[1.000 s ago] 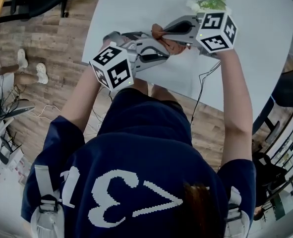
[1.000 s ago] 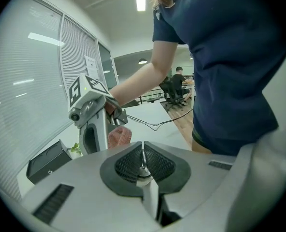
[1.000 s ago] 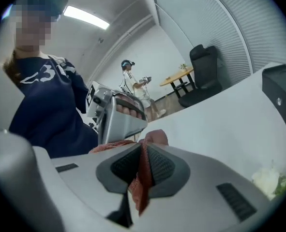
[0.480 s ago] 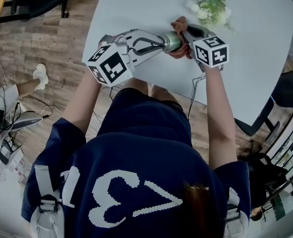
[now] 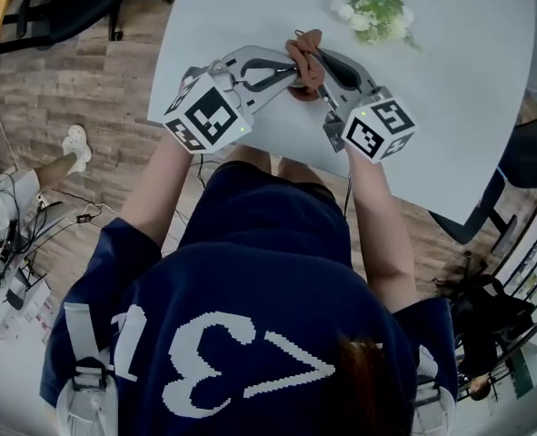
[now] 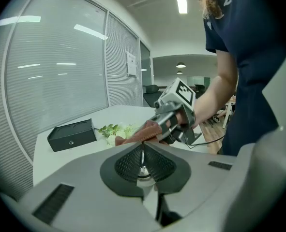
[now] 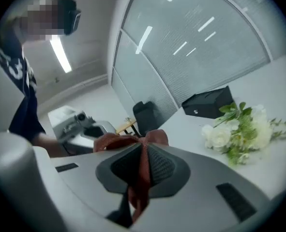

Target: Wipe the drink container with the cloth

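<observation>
Over white table [image 5: 450,89], left fingers [image 6: 126,164] pinch drink container [image 6: 143,171], right fingers [image 7: 166,170] clamp cloth [image 7: 155,138]

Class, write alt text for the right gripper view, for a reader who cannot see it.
The right gripper is shut on a rust-brown cloth that bunches beyond its tips. Behind, white flowers and a black box lie on a white table, with the left gripper at left.

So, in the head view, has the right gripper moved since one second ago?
Yes. The right gripper has swung: its marker cube went from just below the white flowers toward the near edge of the table.
</observation>
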{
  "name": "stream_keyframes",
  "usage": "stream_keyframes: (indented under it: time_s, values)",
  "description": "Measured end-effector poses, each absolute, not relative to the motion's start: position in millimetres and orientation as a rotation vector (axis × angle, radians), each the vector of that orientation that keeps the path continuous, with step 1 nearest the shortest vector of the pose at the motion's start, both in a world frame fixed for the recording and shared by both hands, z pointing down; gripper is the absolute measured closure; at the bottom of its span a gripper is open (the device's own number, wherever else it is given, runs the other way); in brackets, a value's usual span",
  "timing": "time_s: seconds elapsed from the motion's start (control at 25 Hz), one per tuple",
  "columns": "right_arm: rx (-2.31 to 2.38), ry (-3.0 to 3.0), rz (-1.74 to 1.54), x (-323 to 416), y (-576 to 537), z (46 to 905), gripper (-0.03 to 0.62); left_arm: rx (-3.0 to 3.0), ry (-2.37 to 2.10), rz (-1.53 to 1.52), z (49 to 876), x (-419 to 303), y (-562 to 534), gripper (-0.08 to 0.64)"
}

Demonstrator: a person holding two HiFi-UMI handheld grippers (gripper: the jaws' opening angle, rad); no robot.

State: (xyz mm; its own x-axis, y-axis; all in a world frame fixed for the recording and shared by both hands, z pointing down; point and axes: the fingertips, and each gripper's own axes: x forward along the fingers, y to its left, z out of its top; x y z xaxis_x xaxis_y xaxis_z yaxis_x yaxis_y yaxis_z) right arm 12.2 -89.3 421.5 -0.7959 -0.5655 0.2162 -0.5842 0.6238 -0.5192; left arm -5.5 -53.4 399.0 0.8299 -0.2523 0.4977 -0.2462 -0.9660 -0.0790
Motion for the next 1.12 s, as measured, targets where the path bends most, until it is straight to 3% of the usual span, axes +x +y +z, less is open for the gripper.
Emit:
stream_keyframes:
  time_s: [0.12,0.36,0.56,0.76,1.12]
  values:
    - [1.165,-2.619,0.703,37.0,-95.6,455.8,0.543,-3.023,0.484,-0.8,398.6,-6.5,-59.2,0.535]
    - [1.241,-2.361,0.692,70.8,-84.6,522.8,0.543,-3.079,0.702,-0.781,400.9,-19.6,-76.4,0.535]
    - [1.236,-2.595,0.665,42.3,-73.5,465.4,0.543,-3.114,0.833,-0.783,402.7,-26.9,-88.2,0.535]
    - [1.064,-2.762,0.309,-9.5,-59.3,409.5,0.543,-3.098,0.866,-0.819,401.9,-21.0,-95.1,0.535]
    - [1.157,-2.356,0.398,61.4,-49.4,516.8,0.543,-3.153,0.936,-0.811,402.6,-27.9,-102.8,0.535]
